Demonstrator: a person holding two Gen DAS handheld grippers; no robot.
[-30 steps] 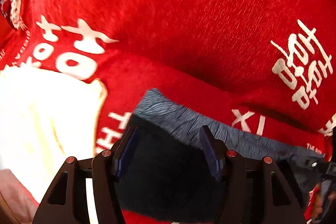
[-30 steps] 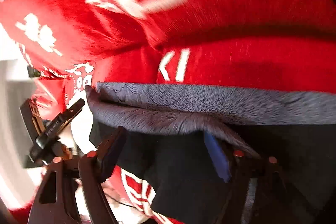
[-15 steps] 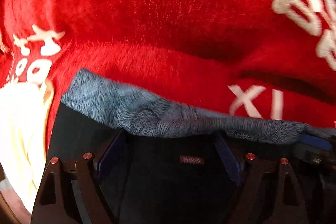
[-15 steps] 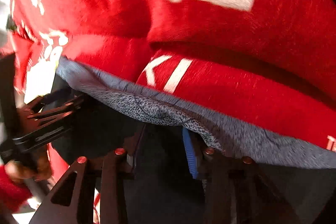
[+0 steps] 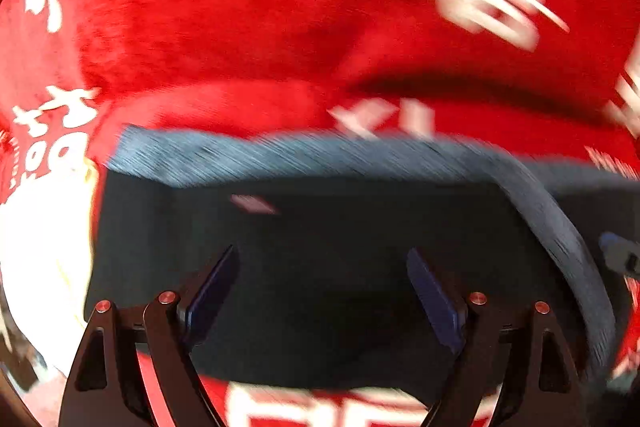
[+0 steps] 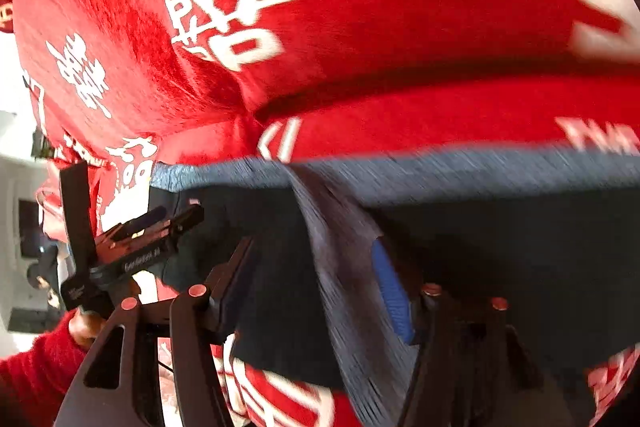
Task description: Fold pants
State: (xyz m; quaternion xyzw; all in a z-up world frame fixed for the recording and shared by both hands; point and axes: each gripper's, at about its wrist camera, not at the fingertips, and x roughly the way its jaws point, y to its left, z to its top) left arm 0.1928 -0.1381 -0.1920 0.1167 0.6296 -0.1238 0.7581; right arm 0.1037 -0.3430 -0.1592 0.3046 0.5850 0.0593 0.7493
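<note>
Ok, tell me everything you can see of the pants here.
The pants are dark, near-black fabric with a grey heathered waistband along the far edge and a small pale label just under it. They lie on a red blanket with white lettering. In the right wrist view a grey strip of them runs down between the right tool's fingers. The left tool hangs open over them; contact unclear. Motion blur hides finer detail.

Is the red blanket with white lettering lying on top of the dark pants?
No: the dark pants with the grey waistband lie on the red blanket.
</note>
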